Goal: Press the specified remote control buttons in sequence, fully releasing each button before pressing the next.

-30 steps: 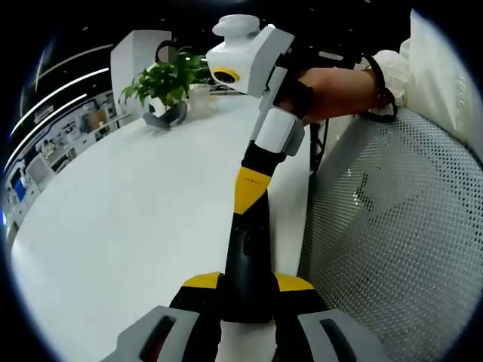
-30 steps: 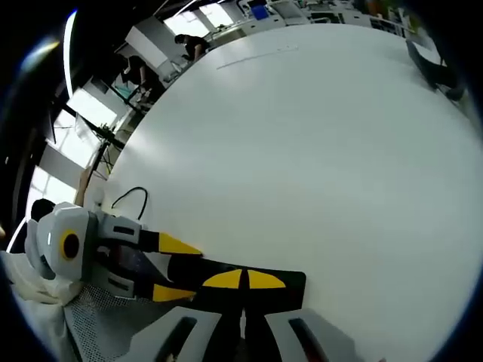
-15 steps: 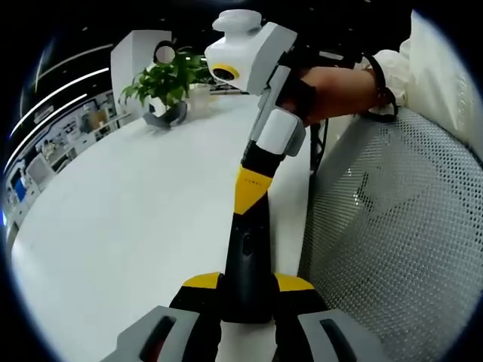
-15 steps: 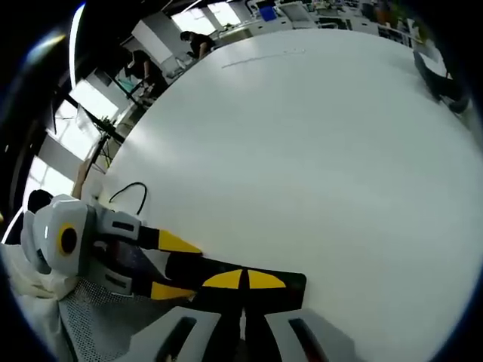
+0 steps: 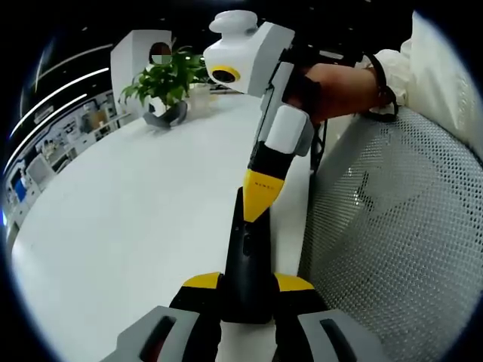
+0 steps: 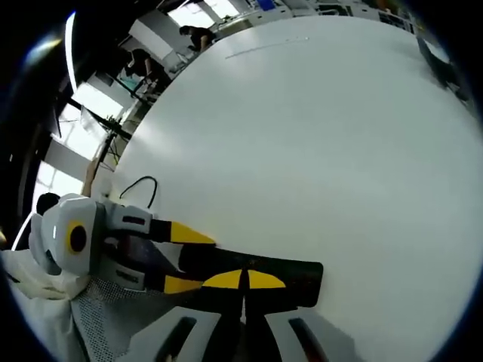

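Broad white table (image 5: 128, 204); potted plant (image 5: 162, 83) at far end; bright windows (image 6: 75, 128) beyond.

Black remote (image 5: 247, 260); white table (image 5: 136, 204); yellow-tipped right claw (image 5: 260, 197); green plant (image 5: 167, 81); white perforated mesh (image 5: 392, 226).

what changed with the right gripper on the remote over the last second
In the left gripper view the right gripper has lifted and drawn back along the black remote control, exposing more of its top. The left gripper stays shut on the remote; the white table is unchanged.
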`<state>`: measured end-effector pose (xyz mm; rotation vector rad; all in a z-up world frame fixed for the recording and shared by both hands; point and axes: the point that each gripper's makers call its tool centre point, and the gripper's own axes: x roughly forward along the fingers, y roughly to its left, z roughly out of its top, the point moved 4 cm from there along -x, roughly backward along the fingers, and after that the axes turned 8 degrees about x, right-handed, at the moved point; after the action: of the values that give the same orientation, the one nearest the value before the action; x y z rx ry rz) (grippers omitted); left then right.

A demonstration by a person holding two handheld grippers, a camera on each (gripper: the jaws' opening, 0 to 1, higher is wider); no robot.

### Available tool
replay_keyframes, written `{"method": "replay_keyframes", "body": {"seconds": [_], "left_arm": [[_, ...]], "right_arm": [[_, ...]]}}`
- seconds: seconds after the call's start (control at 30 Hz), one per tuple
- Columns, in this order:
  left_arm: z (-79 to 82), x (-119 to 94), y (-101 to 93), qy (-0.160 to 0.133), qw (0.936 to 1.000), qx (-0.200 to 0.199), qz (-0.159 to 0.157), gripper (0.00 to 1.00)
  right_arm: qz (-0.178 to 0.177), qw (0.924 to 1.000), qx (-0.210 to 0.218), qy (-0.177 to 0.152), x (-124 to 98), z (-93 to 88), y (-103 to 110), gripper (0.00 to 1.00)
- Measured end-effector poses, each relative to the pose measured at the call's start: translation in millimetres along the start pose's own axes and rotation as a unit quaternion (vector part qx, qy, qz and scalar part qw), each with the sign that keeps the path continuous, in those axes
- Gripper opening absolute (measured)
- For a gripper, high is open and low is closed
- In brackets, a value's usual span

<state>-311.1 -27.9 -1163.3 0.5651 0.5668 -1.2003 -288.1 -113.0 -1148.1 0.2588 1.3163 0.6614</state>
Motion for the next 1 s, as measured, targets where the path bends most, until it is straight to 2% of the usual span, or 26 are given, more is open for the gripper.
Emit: {"method": "replay_keyframes", "body": {"seconds": [0.33,0.53,0.83,1.0], "left_arm": [[0.0,-0.6,-0.4,-0.001,1.0,0.0,0.0,0.25],[-0.1,-0.7,-0.7,0.0,1.0,0.0,0.0,0.25],[0.5,-0.3,-0.2,0.002,1.0,0.002,0.002,0.25],[0.7,-0.1,0.2,0.004,1.0,0.003,0.003,0.25]], "right_arm": [[-0.003,1.0,-0.002,0.003,-0.3,-1.9,-0.3,0.0],[-0.013,0.9995,-0.03,0.001,0.4,-3.4,1.0,0.0],[-0.026,0.9988,-0.042,-0.001,1.5,-0.9,1.2,0.0],[-0.021,0.9989,-0.042,-0.003,0.5,-0.9,0.4,0.0]]}}
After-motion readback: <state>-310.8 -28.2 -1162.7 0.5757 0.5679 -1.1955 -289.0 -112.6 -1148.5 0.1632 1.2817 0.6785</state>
